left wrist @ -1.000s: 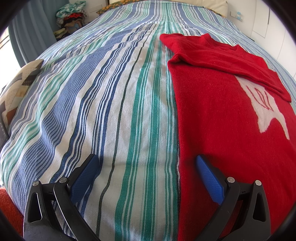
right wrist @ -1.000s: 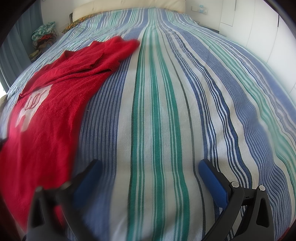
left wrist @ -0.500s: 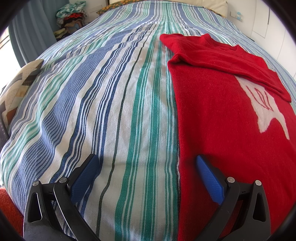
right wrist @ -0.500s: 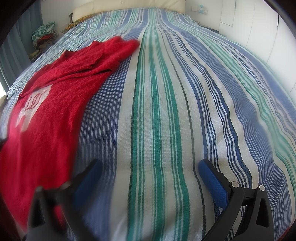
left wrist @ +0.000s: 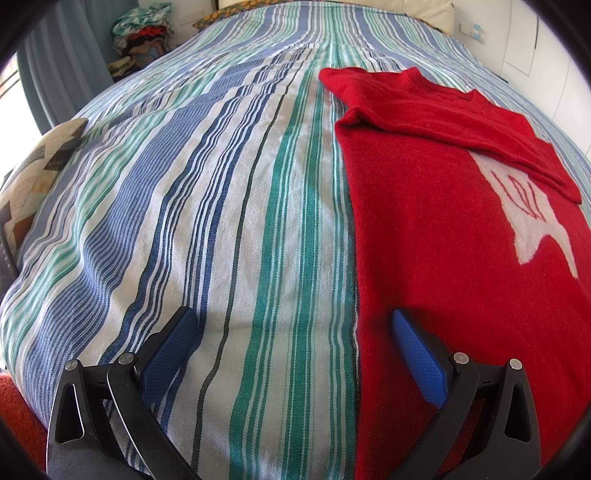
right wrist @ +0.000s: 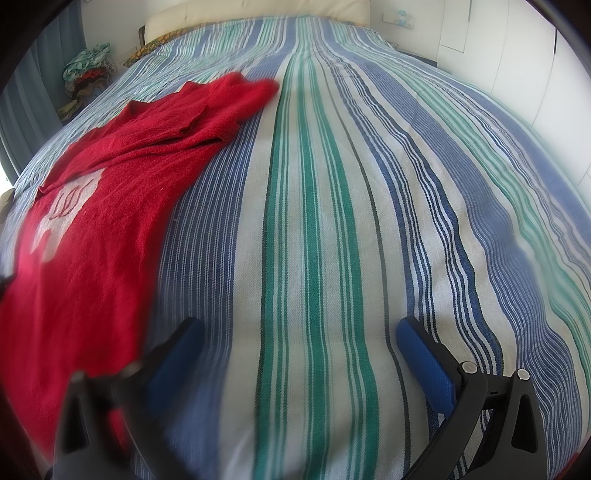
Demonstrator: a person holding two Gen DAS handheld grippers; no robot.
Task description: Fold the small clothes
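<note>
A red knit sweater (left wrist: pixel 443 206) with a white motif lies flat on the striped bed cover (left wrist: pixel 221 221), its sleeves folded across the chest. My left gripper (left wrist: pixel 293 321) is open and empty, low over the bed at the sweater's left edge; its right finger (left wrist: pixel 413 347) is over the red fabric. In the right wrist view the sweater (right wrist: pixel 96 221) lies to the left. My right gripper (right wrist: pixel 299 328) is open and empty over bare cover, to the right of the sweater.
A patterned cushion (left wrist: pixel 33 173) lies at the bed's left edge. A pile of clothes (left wrist: pixel 142 33) sits at the far left by a curtain. The headboard (right wrist: pixel 258 11) and white wardrobe doors (right wrist: pixel 517 59) bound the far and right sides.
</note>
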